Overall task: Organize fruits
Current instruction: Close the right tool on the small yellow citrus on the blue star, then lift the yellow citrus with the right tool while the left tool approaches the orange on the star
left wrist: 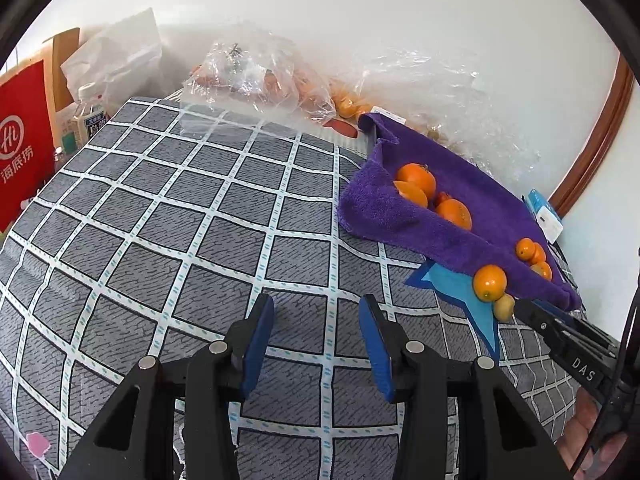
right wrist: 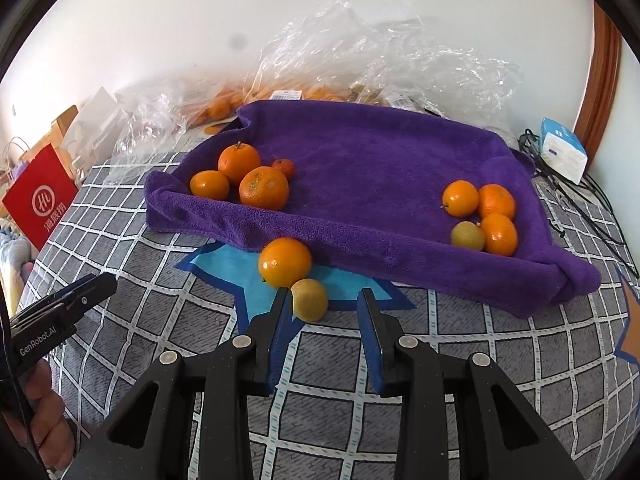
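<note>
Left wrist view: the left gripper [left wrist: 318, 312] hangs part open and empty over the checked cloth [left wrist: 168, 216]. At two o'clock the towel [left wrist: 472, 200] already holds two clusters of oranges.

Right wrist view: two fruits lie outside the towel's near edge, an orange [right wrist: 285, 262] and a yellow fruit [right wrist: 309, 300]. The right gripper [right wrist: 324, 300] stands narrowly open, the yellow fruit at its left finger, not yet pinched.

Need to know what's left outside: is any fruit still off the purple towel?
Yes, an orange and a yellow fruit sit on the bedspread in front of the towel.
</note>
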A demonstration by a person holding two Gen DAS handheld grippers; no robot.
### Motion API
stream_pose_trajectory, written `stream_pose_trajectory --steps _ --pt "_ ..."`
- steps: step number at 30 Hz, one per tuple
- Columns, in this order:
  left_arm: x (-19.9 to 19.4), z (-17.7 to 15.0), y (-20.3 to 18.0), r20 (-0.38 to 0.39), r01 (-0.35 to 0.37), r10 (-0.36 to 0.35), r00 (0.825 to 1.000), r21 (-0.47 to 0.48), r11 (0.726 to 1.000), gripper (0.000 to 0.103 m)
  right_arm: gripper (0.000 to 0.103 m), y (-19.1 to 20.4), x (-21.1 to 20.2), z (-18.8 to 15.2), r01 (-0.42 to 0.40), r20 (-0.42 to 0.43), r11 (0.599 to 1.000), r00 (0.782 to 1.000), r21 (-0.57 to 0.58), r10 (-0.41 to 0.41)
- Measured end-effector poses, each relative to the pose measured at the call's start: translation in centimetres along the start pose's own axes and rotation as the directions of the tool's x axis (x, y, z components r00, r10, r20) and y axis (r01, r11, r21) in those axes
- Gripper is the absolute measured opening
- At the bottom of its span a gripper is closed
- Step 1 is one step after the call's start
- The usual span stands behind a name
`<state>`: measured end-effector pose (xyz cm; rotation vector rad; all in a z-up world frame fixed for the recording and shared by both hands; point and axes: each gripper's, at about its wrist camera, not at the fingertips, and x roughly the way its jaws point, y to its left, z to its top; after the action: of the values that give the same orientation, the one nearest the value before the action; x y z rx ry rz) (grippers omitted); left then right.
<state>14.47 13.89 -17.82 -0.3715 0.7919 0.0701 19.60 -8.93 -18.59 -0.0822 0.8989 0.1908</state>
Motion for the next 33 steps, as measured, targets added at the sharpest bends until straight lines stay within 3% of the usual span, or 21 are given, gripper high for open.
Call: stream_pose_trajectory --steps 9,11,15,22,33 --pt "-0.1 0.1 0.3 0.002 0.002 -0.002 1.0 -0.022 1.0 0.042 0.033 0.8 1.9 0.2 -0.008 -0.037 1.0 0.999 -0.016 0.008" --pt "-0.1 0.1 0.3 0.001 0.003 -0.003 1.0 -0.025 1.0 0.042 0.024 1.0 2.3 0.2 -0.01 -0.042 1.0 0.999 -0.022 0.009" --pt "-0.2 0.1 0.3 0.004 0.003 -0.003 1.0 -0.029 1.0 0.042 0.024 1.0 1.6 0.0 -0.004 -0.01 0.999 1.0 -0.038 0.003" --pt "-0.2 0.0 0.1 0.004 0.005 -0.005 1.0 -0.019 1.0 0.042 0.024 -1.7 -1.4 -0.9 0.033 0.032 0.999 0.999 0.019 -0.034" --pt "-0.3 -0.1 -0.1 0.007 0.014 -0.014 1.0 0.001 1.0 0.042 0.024 -6.5 -2.5 -3.1 0.114 0.02 0.985 0.993 0.126 -0.118"
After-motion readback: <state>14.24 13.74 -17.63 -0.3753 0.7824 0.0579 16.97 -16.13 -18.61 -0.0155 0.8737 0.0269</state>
